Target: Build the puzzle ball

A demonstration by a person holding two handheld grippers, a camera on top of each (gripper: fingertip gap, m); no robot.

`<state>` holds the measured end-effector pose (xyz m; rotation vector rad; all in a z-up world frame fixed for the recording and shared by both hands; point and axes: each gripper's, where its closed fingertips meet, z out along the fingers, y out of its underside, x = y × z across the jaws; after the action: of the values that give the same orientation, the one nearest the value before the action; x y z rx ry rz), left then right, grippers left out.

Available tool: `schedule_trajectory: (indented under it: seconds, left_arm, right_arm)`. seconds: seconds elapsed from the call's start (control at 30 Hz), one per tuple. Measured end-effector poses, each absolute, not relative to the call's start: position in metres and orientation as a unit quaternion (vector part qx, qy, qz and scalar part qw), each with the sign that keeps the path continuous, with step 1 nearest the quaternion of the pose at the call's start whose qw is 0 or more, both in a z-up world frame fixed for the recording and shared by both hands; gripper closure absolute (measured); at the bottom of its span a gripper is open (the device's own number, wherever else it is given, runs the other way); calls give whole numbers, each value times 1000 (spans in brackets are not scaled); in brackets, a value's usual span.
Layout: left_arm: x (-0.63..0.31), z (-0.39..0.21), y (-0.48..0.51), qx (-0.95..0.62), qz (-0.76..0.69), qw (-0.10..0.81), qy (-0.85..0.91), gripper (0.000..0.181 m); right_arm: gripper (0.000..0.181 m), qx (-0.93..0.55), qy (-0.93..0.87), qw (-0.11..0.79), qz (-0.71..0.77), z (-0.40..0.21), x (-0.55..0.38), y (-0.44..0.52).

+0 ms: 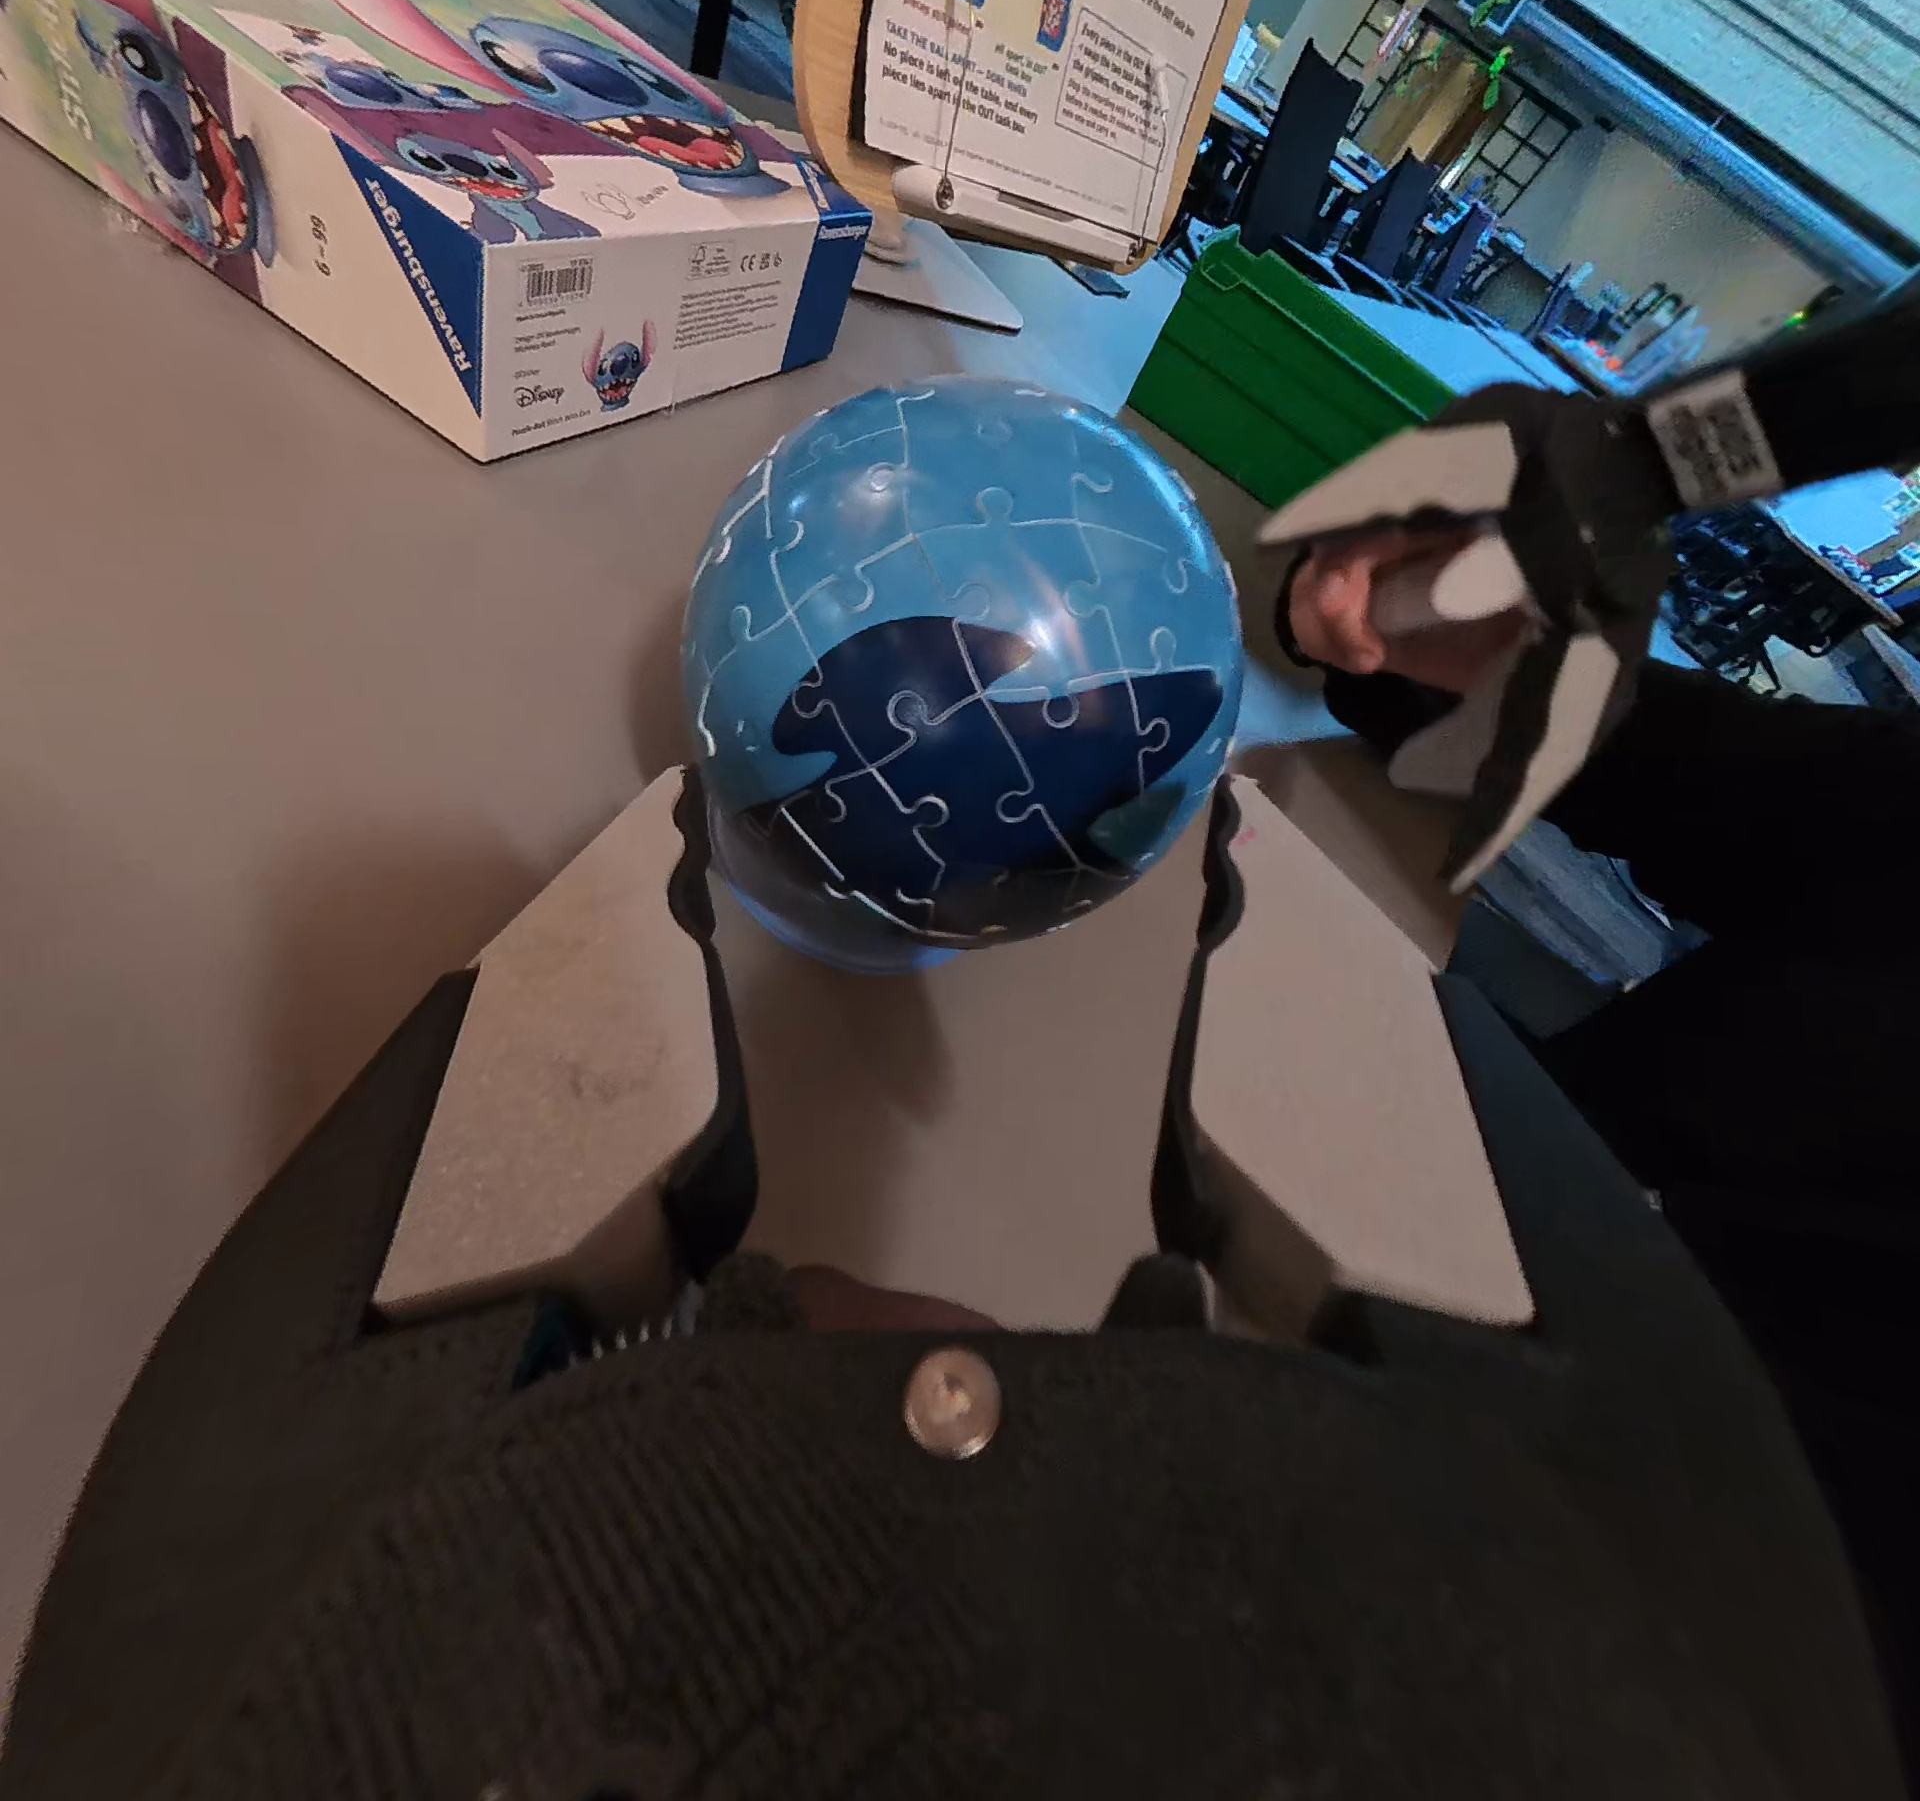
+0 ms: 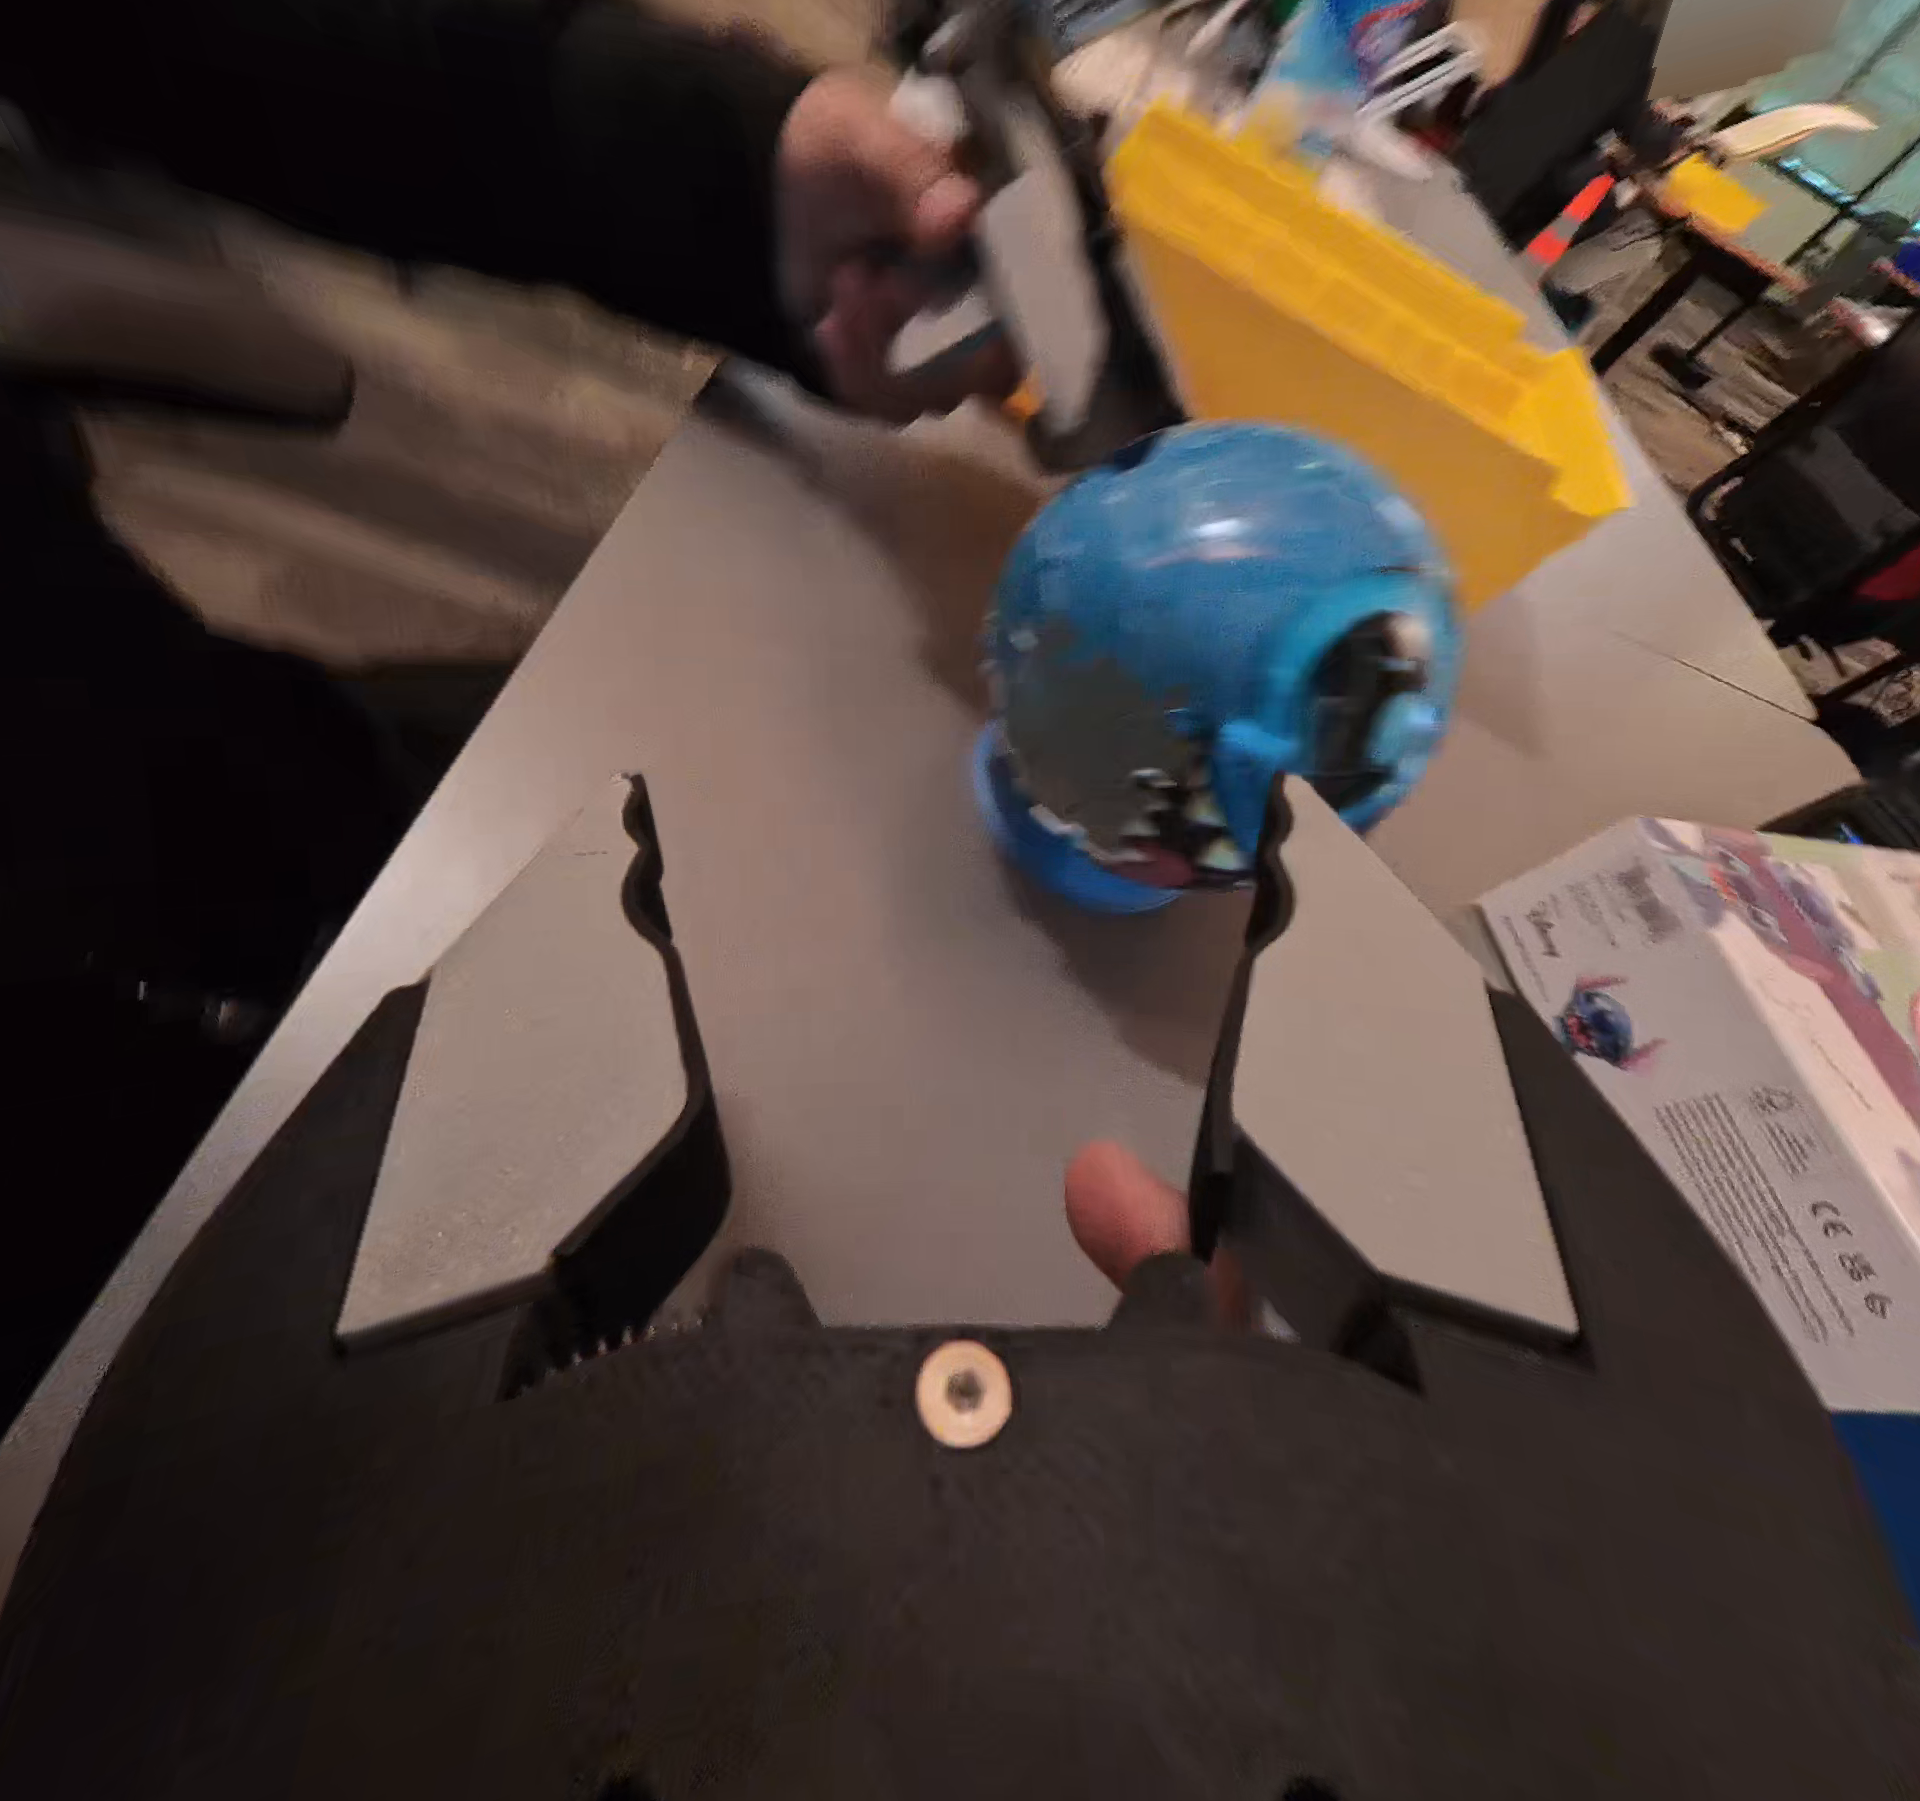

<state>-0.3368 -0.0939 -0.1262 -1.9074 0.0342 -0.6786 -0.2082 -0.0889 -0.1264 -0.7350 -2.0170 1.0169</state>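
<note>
The puzzle ball (image 1: 961,650) stands on the grey desk (image 1: 260,764), seated on a blue round base (image 2: 1081,868). In the left wrist view it sits directly ahead of the left tongs (image 1: 954,816), with its lower part between the two fingertips. The left tongs are spread; whether the tips touch the ball cannot be told. The side of the ball facing the left tongs shows light blue pieces around a dark blue patch, all interlocked.

In the right wrist view, which is blurred, the ball lies ahead and to the right of the right tongs (image 2: 956,795), close to the right fingertip. The right tongs are spread and hold nothing. On the side facing them, the ball shows a grey area with a jagged edge and a dark opening to the right of it.

In the left wrist view the right tongs appear to the right of the ball, apart from it, with a hand (image 1: 1340,608) on the grip.

The puzzle box (image 1: 436,193) lies on the desk beyond the left tongs, to the left. An instruction card on a wooden stand (image 1: 1029,58) stands beyond the ball. A green bin (image 1: 1278,380) sits beyond and to the right. A yellow bin (image 2: 1340,328) lies beyond the ball in the right wrist view.
</note>
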Motion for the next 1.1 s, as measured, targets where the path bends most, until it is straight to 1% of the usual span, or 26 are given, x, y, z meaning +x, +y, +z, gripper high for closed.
schedule_trajectory:
  seconds: [0.1, 0.17, 0.2, 0.23, 0.37, 0.4, 0.47, 0.57, 0.7, 0.77, 0.9, 1.0, 1.1]
  left_arm:
    - [-336, -132, -92, -801, -292, 522, 19, 90]
    - [-335, -135, -89, -802, -296, 519, 21, 89]
    - [-334, -135, -88, -799, -303, 519, 24, 89]
    - [-333, -134, -87, -796, -311, 519, 24, 89]
    - [-332, -135, -85, -790, -331, 516, 24, 88]
    - [-332, -135, -85, -789, -333, 517, 25, 88]
    - [-333, -132, -84, -784, -334, 523, 28, 88]
    - [-335, -130, -83, -778, -335, 530, 33, 89]
    - [-337, -127, -82, -766, -335, 547, 39, 90]
    - [-337, -127, -82, -761, -338, 553, 39, 90]
    - [-337, -126, -82, -752, -344, 562, 35, 89]
    - [-338, -128, -82, -751, -348, 560, 37, 90]
    - [-338, -129, -82, -750, -354, 558, 37, 90]
  right_arm:
    - [63, -266, -842, 379, 279, -164, -208, -104]
    - [61, -251, -861, 375, 235, -179, -213, -111]
    - [57, -248, -866, 367, 231, -184, -216, -117]
    - [57, -250, -868, 361, 233, -185, -220, -120]
    - [41, -267, -885, 315, 215, -190, -228, -121]
    - [45, -272, -893, 286, 215, -195, -226, -123]
    - [44, -267, -905, 250, 216, -199, -223, -128]
    - [37, -242, -916, 241, 212, -200, -224, -131]
    - [24, -233, -931, 199, 200, -207, -220, -133]
    - [24, -228, -936, 171, 207, -211, -214, -137]
    - [23, -222, -935, 168, 220, -211, -216, -136]
    - [22, -242, -935, 145, 214, -216, -216, -134]
    - [23, -251, -929, 151, 224, -215, -222, -136]
